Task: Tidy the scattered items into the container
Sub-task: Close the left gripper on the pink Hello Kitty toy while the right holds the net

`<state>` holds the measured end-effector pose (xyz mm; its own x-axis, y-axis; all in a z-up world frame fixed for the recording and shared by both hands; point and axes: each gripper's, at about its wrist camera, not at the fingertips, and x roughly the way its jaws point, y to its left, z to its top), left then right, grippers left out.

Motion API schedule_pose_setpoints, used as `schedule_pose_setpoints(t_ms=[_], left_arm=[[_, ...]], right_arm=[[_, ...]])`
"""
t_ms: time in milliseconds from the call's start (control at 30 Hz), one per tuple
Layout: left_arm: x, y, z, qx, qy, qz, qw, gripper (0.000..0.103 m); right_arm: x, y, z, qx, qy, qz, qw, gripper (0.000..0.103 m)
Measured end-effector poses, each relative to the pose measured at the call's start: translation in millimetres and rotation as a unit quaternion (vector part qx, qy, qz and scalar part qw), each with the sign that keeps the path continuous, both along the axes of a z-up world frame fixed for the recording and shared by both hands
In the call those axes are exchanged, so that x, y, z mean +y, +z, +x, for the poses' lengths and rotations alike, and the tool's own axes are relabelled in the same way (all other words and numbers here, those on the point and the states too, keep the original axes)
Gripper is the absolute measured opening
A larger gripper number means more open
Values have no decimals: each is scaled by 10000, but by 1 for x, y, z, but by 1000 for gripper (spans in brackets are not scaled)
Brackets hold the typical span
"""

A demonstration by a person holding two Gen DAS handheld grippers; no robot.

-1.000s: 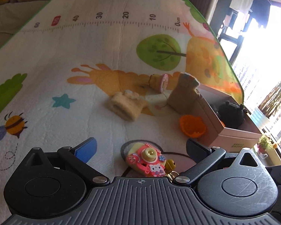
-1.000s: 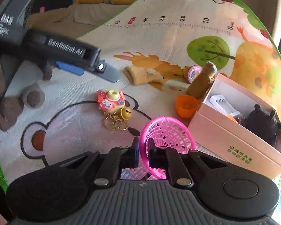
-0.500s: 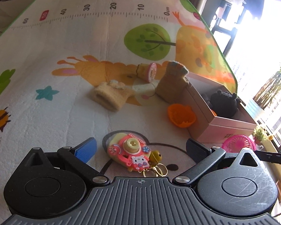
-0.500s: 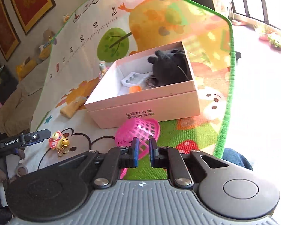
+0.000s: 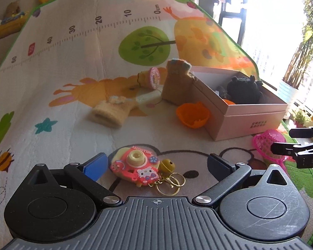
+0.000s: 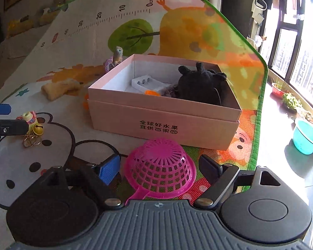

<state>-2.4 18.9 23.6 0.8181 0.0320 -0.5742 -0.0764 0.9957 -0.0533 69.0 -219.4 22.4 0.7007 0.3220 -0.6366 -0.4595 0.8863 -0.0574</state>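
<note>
The play mat [image 6: 77, 27] spreads beneath me. The pink box [image 6: 162, 123] sits on it. My right gripper [image 6: 159, 167] is opening, its fingers clear of the pink strainer [image 6: 160, 166] lying dome-up between them. My left gripper [image 5: 156, 165] stands spread around the toy camera keychain [image 5: 135, 169], not touching it.

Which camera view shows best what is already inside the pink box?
The right wrist view: it looks into the pink box over the near wall and shows a black plush toy, a white tray and something orange. The left wrist view shows only the plush top and some orange.
</note>
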Motion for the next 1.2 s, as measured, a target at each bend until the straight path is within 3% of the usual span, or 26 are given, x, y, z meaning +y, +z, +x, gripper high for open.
schedule_pose_setpoints(t_ms=[133,467,533,700,967,1033,1067,1100,1200], left_arm=[[-4,-1,-2,-103,-138,331,9993,103],[7,-19,25,468,109,437,9979,103],[11,-24,30,685,143,387,9968,103],[25,-27,30,770,137,-84,9969,103],[24,-22,27,586,-59,78,9982,103],[22,-18,28,493,-145,211,9985,100],[22,-17,29,489,-198,249,9983,87],[23,-17,30,514,-247,216,9981,81],[30,-14,28,491,-216,35,9986,85]], right_arm=[[-6,-5,1,136,-55,138,9998,80],[-9,-10,-4,144,65,187,9997,79],[-9,-10,-4,150,87,199,9996,80],[-9,-10,-3,166,102,230,9995,80],[-10,-9,-5,138,86,250,9996,80],[-10,-10,-4,148,86,244,9996,80],[-10,-10,-4,146,81,246,9996,80],[-10,-10,-4,141,73,251,9996,80],[-12,-10,-4,152,49,272,9995,81]])
